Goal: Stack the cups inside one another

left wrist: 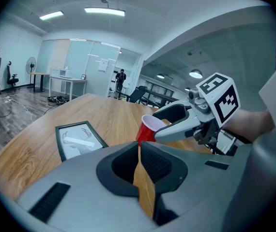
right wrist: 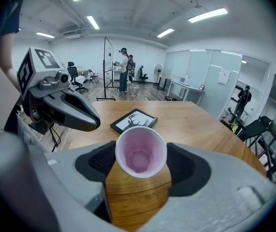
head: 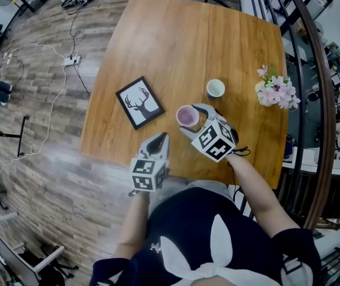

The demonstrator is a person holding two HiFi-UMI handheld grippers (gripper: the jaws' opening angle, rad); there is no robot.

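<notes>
A red cup (head: 187, 116) with a pale pink inside stands open side up between the jaws of my right gripper (head: 192, 119), which is shut on it over the table's front middle. The right gripper view looks into this cup (right wrist: 141, 152), with a pad against each side. A blue cup (head: 216, 88) with a white inside stands apart on the table, behind it and to the right. My left gripper (head: 157, 142) hovers at the table's front edge, left of the red cup (left wrist: 150, 128), shut and holding nothing. The red cup's base is hidden in the left gripper view.
A black-framed deer picture (head: 139, 102) lies on the wooden table (head: 176, 34) to the left of the cups. A pot of pink flowers (head: 275, 91) stands near the right edge. A railing (head: 313, 100) runs along the right, and cables lie on the floor at left.
</notes>
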